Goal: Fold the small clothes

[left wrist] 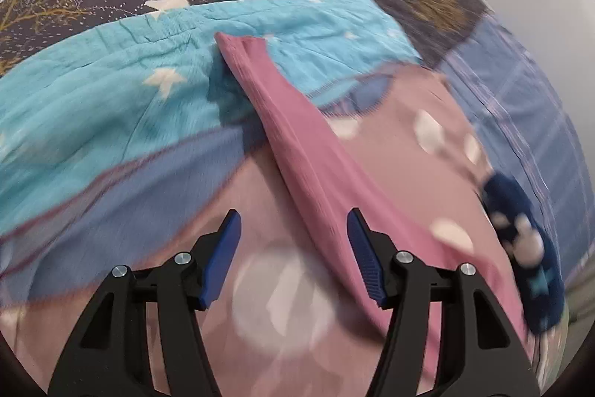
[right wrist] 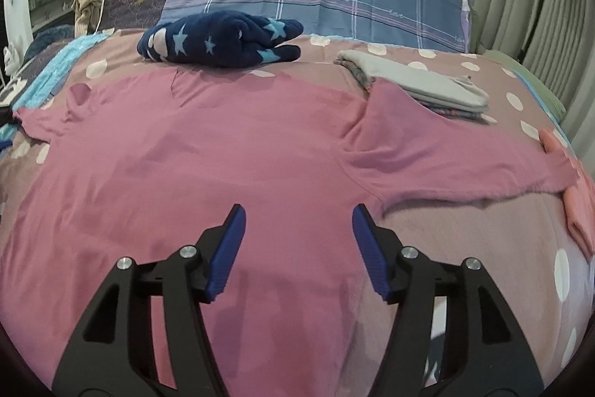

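Pink long-sleeved top (right wrist: 223, 151) spread flat on the bed.
Its sleeves stretch out to either side; the right one ends just beside a stack of folded clothes (right wrist: 427, 88), grey on top.

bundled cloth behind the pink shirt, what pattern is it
Navy with light blue stars, clearest in the right wrist view.

Each hand-held gripper (left wrist: 293, 222) (right wrist: 298, 218) has black angular arms, silver screws and ribbed blue pads.
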Demonstrator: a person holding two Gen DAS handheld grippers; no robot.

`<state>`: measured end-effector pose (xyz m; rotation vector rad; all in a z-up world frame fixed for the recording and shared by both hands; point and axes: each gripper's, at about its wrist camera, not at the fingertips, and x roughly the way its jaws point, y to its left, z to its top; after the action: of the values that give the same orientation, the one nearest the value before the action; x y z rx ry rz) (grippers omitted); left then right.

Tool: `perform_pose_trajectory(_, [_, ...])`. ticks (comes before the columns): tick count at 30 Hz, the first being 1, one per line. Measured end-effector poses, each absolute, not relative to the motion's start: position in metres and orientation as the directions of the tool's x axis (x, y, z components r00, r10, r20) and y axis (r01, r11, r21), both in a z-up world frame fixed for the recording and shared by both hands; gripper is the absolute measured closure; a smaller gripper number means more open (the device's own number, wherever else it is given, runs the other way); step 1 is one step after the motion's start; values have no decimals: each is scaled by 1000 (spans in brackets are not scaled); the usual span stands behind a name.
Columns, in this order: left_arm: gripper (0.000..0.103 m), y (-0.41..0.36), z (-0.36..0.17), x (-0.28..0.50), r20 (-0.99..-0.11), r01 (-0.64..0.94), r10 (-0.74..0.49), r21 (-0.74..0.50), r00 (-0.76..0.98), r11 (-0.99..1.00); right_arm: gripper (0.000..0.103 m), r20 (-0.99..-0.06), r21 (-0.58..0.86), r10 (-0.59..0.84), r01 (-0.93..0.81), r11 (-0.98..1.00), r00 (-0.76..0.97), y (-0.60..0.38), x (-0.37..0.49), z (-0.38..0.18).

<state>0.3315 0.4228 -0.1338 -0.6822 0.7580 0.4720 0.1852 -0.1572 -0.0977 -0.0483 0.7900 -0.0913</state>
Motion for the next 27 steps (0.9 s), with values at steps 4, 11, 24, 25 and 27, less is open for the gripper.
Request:
perform_pose_trajectory(4, [42, 441, -138, 352, -746, -669, 224, -370, 627, 645, 41, -741, -60, -81, 55, 997, 667, -156, 200, -110])
perform_pose_trajectory(11, [96, 430, -97, 356, -663, -602, 287, -309, 691, 736, 38, -752, -31, -70, 71, 997, 656, -159, 205, -118])
perform_pose_trajectory(24, [95, 140, 18, 296, -423, 166, -201, -117, 884, 979, 35, -714, 38, -48, 106, 994, 699, -182, 181, -106])
perform_pose_trajectory(25, [93, 112, 12, 290, -436, 228, -241, -83, 867, 970, 35, -716, 47, -47, 116, 992, 697, -188, 179, -106])
perform_pose_trajectory(27, [81, 61, -11, 278, -465, 321, -294, -24, 835, 947, 35, -722, 70, -40, 131, 989, 691, -199, 175, -106])
